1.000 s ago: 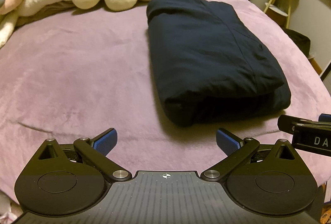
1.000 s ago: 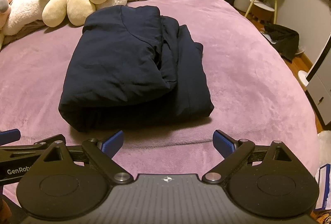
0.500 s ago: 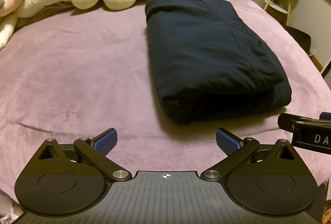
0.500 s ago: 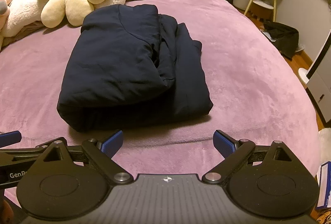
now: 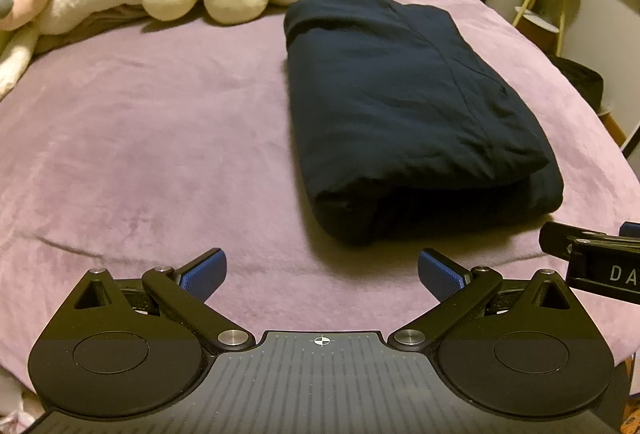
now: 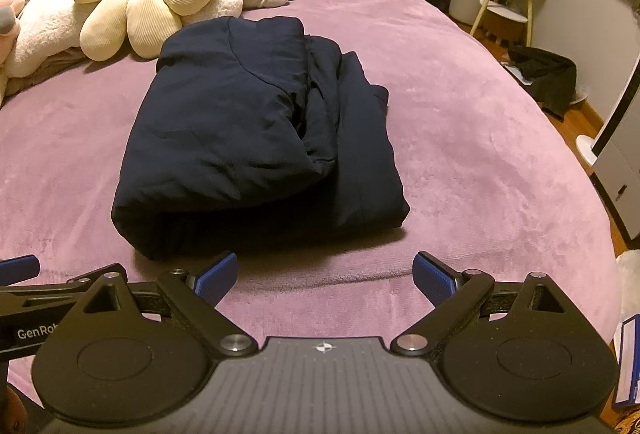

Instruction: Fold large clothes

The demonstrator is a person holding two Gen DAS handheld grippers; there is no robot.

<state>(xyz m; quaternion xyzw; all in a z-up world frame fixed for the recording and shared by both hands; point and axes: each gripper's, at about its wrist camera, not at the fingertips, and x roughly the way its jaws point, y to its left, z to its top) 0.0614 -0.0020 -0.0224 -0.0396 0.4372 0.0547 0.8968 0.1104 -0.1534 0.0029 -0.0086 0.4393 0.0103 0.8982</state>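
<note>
Though folded, dark garment (image 5: 404, 105) on bed (image 5: 140, 137).

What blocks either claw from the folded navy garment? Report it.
Nothing visible. Only bare purple blanket lies between the open right claw or open left claw and the folded navy garment; the plush toys sit behind it.

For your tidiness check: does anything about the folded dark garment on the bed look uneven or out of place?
Slightly. The navy folded garment on the purple bedspread is not squared: in the right wrist view its upper layer stops short, leaving lower layers sticking out along the right side. Both grippers are open and clear of it.
</note>
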